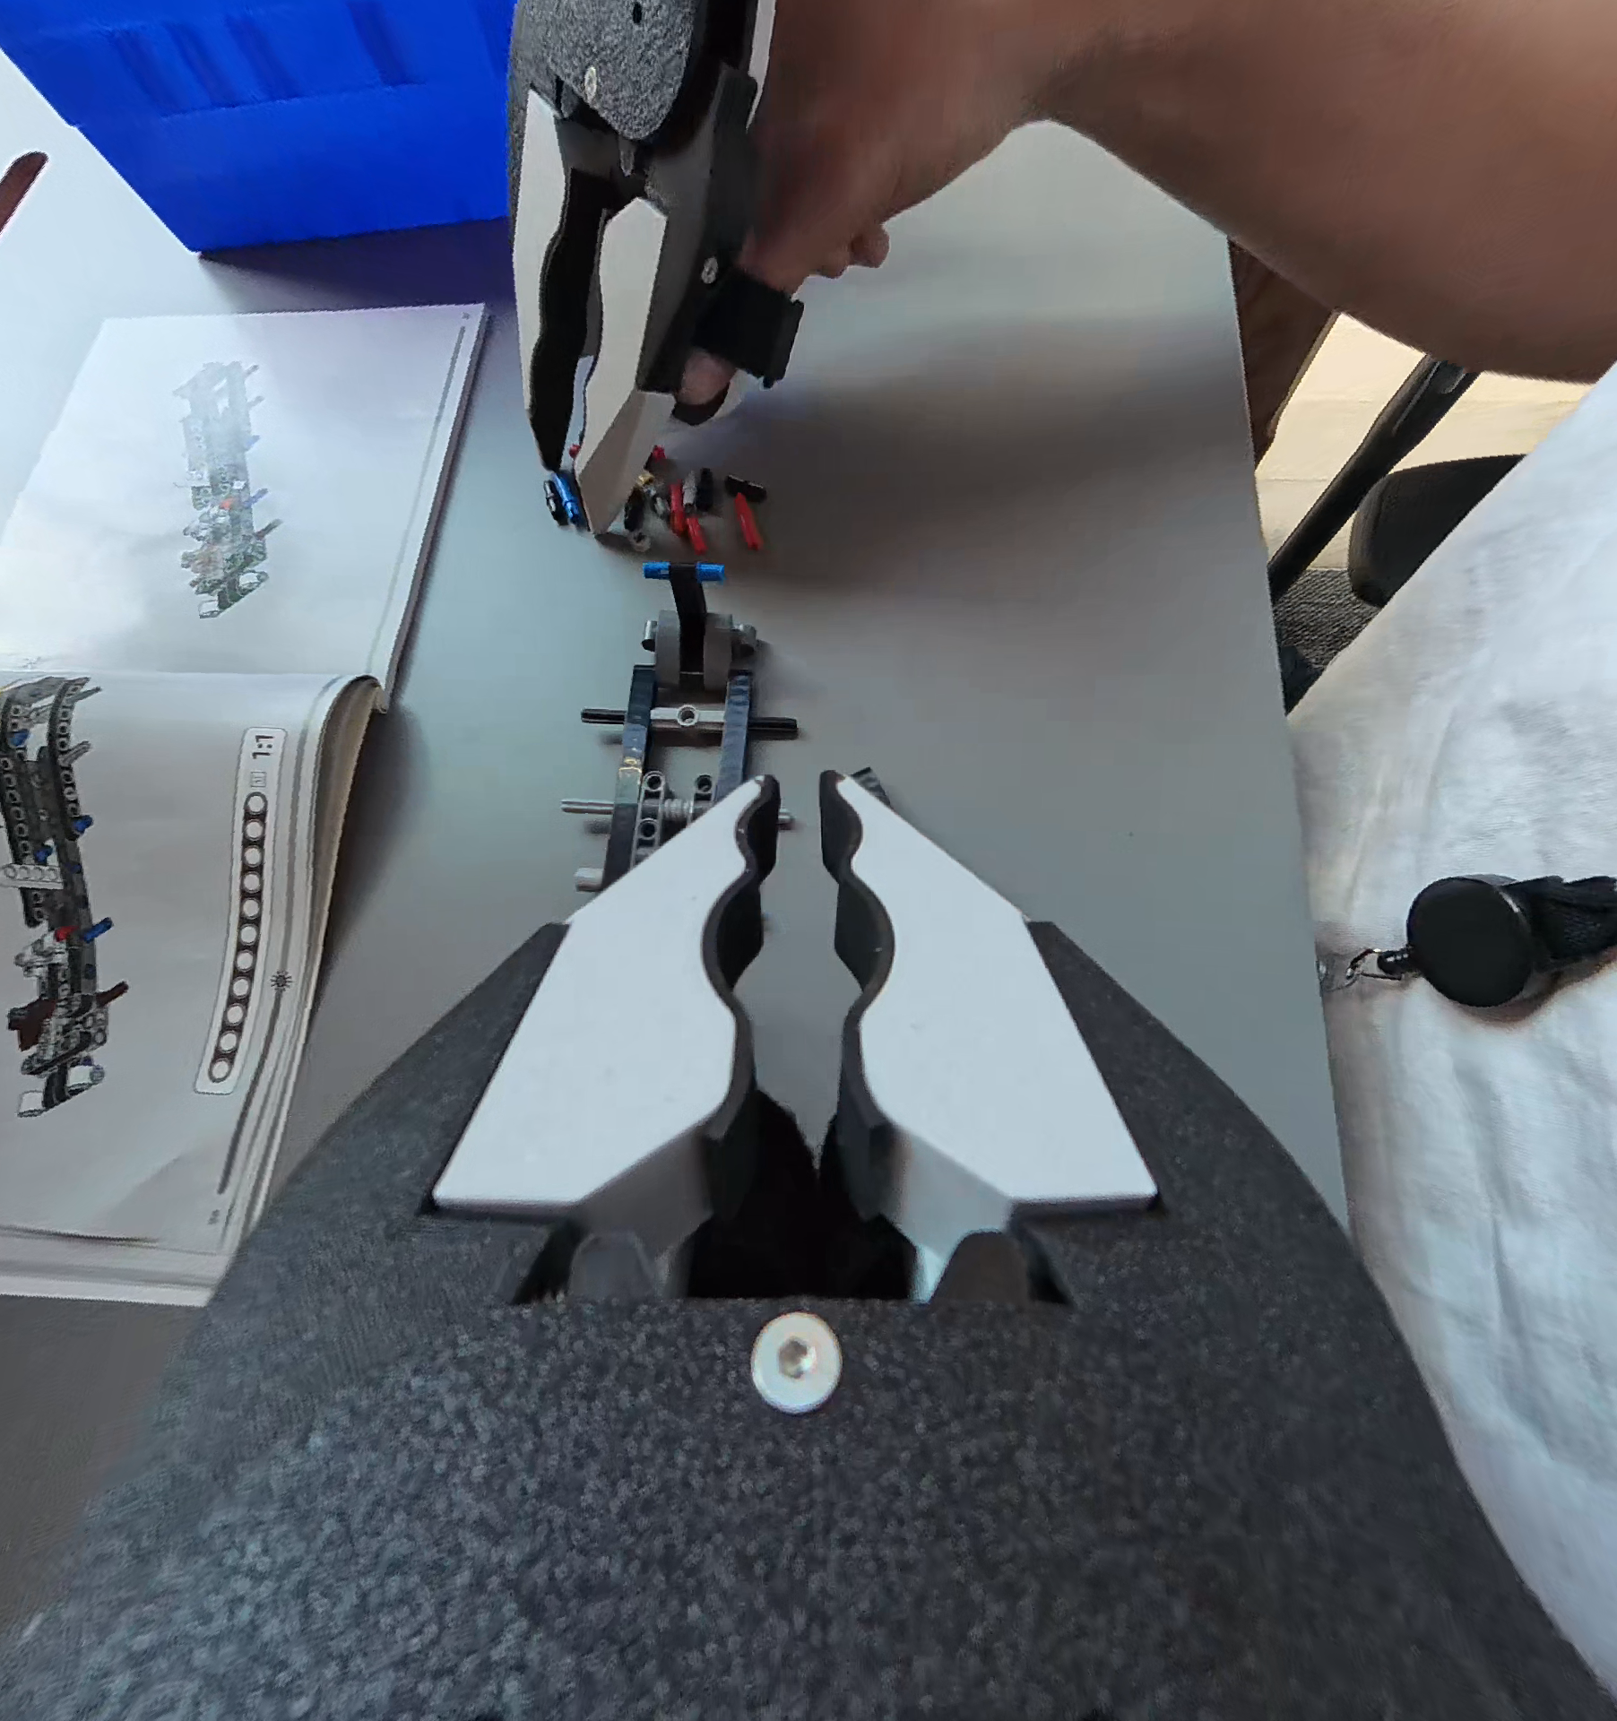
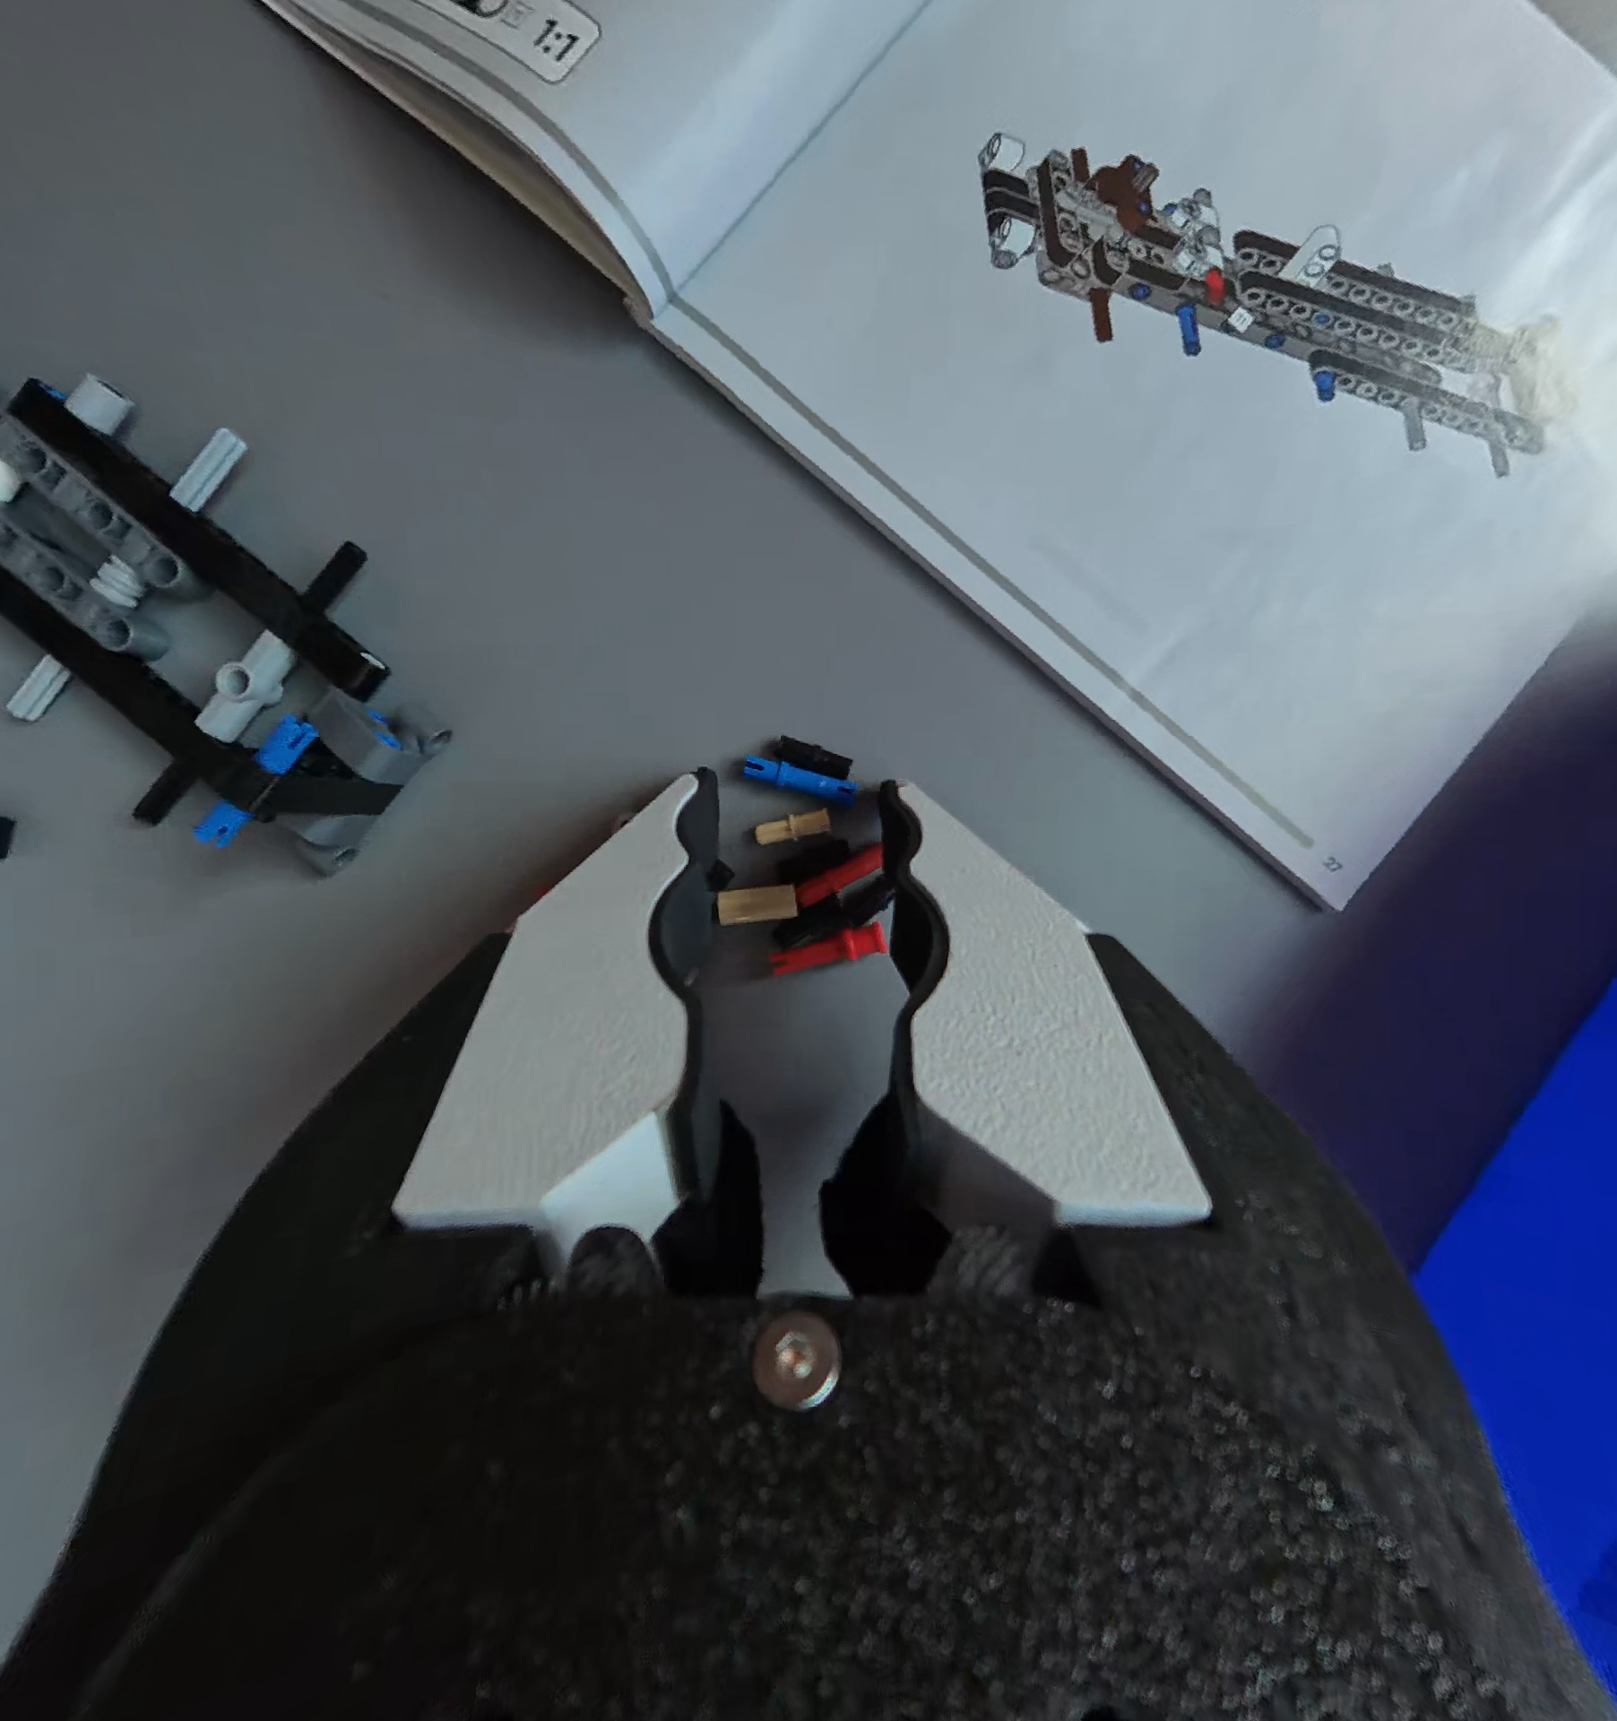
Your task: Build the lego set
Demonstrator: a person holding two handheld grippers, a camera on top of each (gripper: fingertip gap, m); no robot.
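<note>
Grey desk point(image 2: 507, 279); right hand-held gripper point(image 2: 795, 792) spread wide over loose pins point(image 2: 814, 894), gripping none. Left hand-held gripper point(image 1: 798, 792) nearly closed, bare, beside beam assembly point(image 1: 684, 736).

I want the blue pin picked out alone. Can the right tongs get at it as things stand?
Probably yes. The right tongs stand open over the loose pins, and the blue pin lies just past the tips, uncovered. A black pin lies right beside it, so taking it alone looks fiddly.
</note>
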